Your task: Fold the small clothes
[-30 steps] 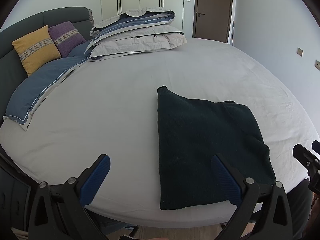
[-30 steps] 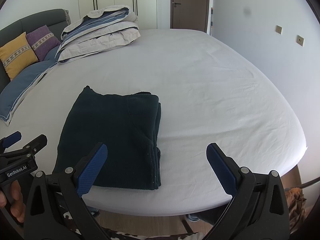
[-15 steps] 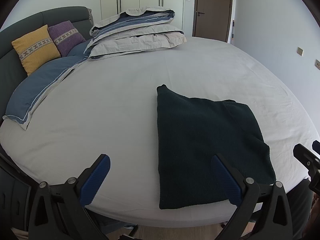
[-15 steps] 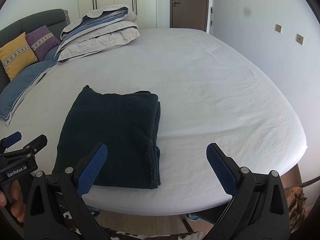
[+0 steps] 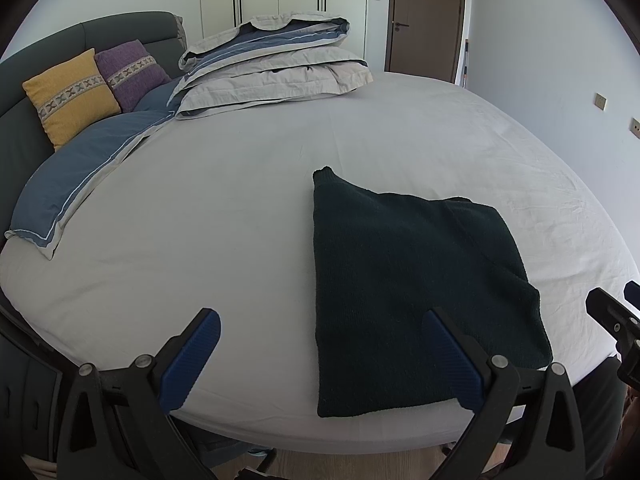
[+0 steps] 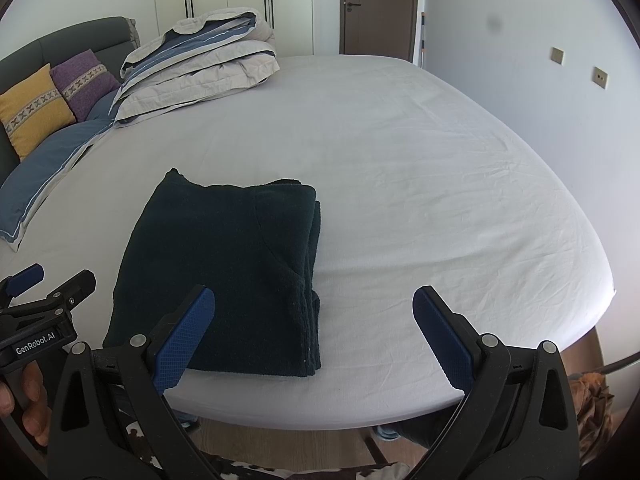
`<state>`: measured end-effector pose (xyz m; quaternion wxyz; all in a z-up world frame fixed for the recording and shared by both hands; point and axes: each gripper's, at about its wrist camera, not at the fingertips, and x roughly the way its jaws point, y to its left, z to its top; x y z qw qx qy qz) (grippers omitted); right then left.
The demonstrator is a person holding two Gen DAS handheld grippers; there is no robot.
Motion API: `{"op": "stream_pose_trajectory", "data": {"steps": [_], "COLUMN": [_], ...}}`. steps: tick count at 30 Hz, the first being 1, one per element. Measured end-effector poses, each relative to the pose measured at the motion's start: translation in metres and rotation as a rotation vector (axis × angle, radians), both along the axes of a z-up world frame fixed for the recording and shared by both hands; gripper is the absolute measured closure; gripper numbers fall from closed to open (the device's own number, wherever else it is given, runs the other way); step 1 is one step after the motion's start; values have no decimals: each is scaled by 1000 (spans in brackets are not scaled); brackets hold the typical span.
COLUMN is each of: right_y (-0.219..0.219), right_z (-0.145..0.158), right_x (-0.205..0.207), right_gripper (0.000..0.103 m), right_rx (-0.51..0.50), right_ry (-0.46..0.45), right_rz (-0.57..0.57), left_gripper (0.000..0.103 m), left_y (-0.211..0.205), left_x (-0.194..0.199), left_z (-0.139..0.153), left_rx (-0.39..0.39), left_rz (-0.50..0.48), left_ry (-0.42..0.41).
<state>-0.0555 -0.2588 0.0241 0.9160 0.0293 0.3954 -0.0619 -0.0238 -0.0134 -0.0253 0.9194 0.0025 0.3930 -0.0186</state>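
A dark green knitted garment point(image 5: 404, 280) lies folded into a flat rectangle near the front edge of the bed; it also shows in the right wrist view point(image 6: 228, 268). My left gripper point(image 5: 320, 356) is open and empty, held just off the bed's front edge, with its right finger in front of the garment's near edge. My right gripper point(image 6: 314, 332) is open and empty, held off the front edge at the garment's right corner. Each gripper shows at the edge of the other's view.
The bed point(image 6: 420, 168) has a pale grey sheet. A folded duvet point(image 5: 272, 68) lies at the back. A blue pillow point(image 5: 80, 176), a yellow cushion point(image 5: 68, 96) and a purple cushion point(image 5: 128, 72) lie at the left by the headboard. The wall is at the right.
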Motion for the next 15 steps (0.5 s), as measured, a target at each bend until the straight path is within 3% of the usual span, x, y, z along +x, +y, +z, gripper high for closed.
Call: {"op": "stream_pose_trajectory", "data": {"steps": [15], "right_y": [-2], "right_z": [-3], "right_x": [1], "right_gripper": [2], "right_rx": [3], "right_ry": [10], "right_rz": [3], "left_gripper": [0], "left_y": [0], "left_x": [0], "left_z": [-3], "left_rx": [0], "left_rz": [0], "left_ry": [7]}}
